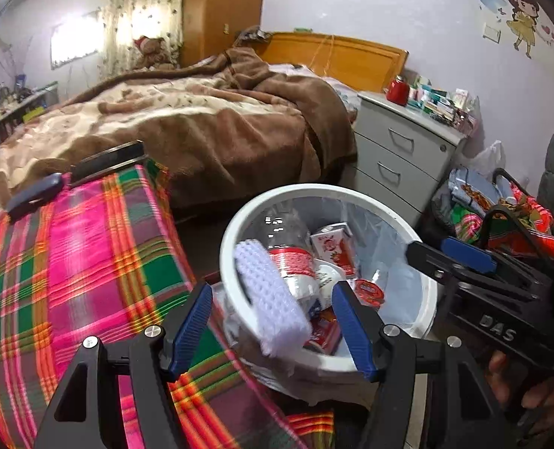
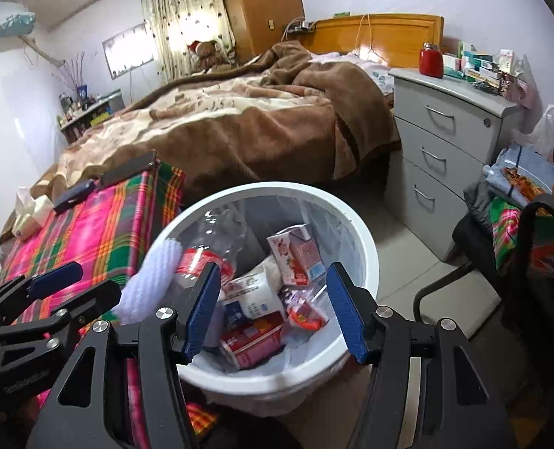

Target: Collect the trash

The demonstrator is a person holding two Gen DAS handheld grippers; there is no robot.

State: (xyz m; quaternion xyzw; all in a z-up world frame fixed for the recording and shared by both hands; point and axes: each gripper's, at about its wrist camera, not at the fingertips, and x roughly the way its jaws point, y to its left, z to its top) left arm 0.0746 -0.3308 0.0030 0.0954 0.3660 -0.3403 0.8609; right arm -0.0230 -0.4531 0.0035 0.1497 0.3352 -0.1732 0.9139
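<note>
A white round bin [image 1: 422,321] [image 2: 366,258] lined with a clear bag stands on the floor beside a plaid-covered table. It holds a clear plastic bottle [image 1: 288,247] [image 2: 209,247], a red-and-white carton [image 1: 333,247] [image 2: 295,258], a cup and red wrappers. A white foam net sleeve [image 1: 273,295] [image 2: 149,280] hangs blurred over the bin's near-left rim, free of both grippers. My left gripper [image 1: 273,329] is open just above the bin. My right gripper [image 2: 273,310] is open and empty over the bin; it shows in the left wrist view [image 1: 460,254] too.
The plaid cloth [image 1: 71,262] carries a dark phone-like object [image 1: 33,194] and tissues [image 2: 30,209]. A bed with a brown blanket [image 2: 239,119] lies behind. A grey drawer unit [image 2: 449,142] stands at right, beside a chair piled with clothes [image 2: 531,224].
</note>
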